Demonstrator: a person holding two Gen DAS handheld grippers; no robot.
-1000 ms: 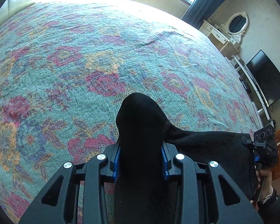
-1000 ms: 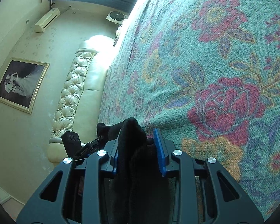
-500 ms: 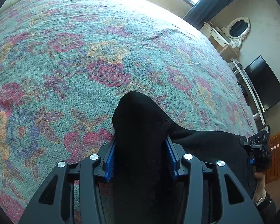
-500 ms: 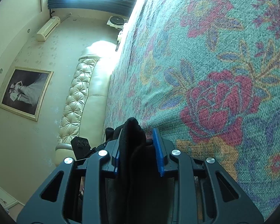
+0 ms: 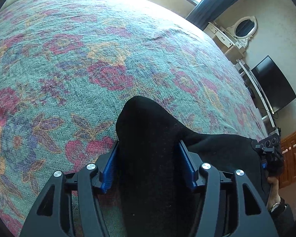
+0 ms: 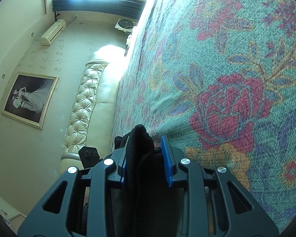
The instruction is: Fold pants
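The black pants (image 5: 148, 122) lie at the near edge of the floral bedspread (image 5: 88, 59). A bunched fold of them stands up between the jaws of my left gripper (image 5: 148, 146), which are opening; the cloth still fills the gap but looks slack. From there the pants stretch right to my right gripper (image 5: 270, 148), held by a hand (image 5: 274, 185). In the right wrist view, my right gripper (image 6: 146, 140) is shut on a thick fold of the pants (image 6: 140, 148), just above the bedspread (image 6: 227, 59). The left gripper's body (image 6: 88, 154) shows beyond it.
The bed stretches far ahead of both grippers. A cream tufted headboard (image 6: 82, 108) and a framed picture (image 6: 29, 100) are at the bed's head. A dressing table with an oval mirror (image 5: 244, 27), a dark TV (image 5: 272, 85) and wooden cabinets (image 5: 294, 154) line the right wall.
The left gripper's jaws have spread wider around the bunched pants, and the fold between them has broadened. The right gripper keeps its hold and has barely moved.
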